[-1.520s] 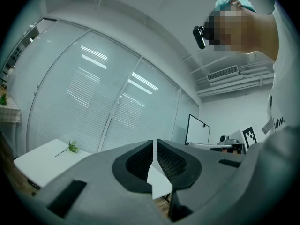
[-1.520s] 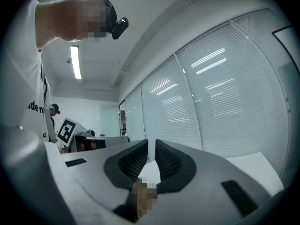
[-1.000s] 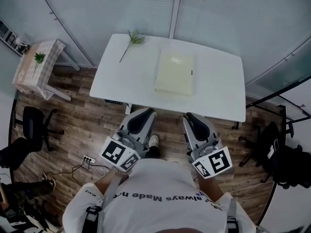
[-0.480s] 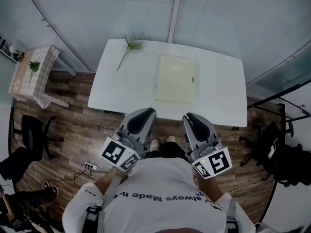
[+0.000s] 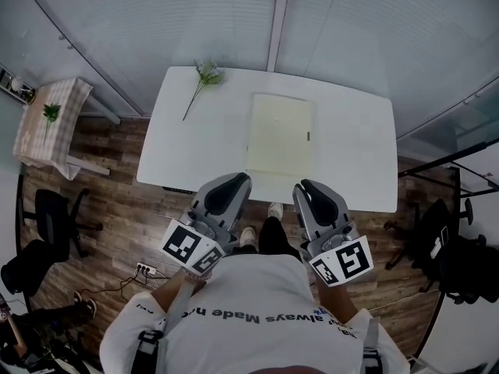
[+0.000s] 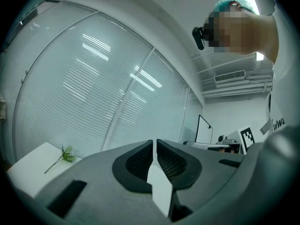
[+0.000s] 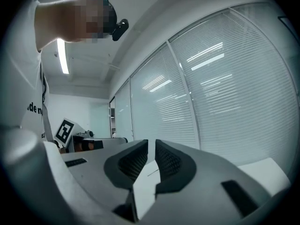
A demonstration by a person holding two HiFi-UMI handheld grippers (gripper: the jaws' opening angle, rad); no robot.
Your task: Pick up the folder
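White table [image 5: 351,162] fills the centre of the frame. The pale yellow folder [image 5: 281,135] lies flat on it, mid-frame. It looks light, fairly stiff and slick, and is probably best pinched at its near edge. Below it, the left gripper [image 5: 233,182] and right gripper [image 5: 310,188] have their jaws pressed together, holding nothing.
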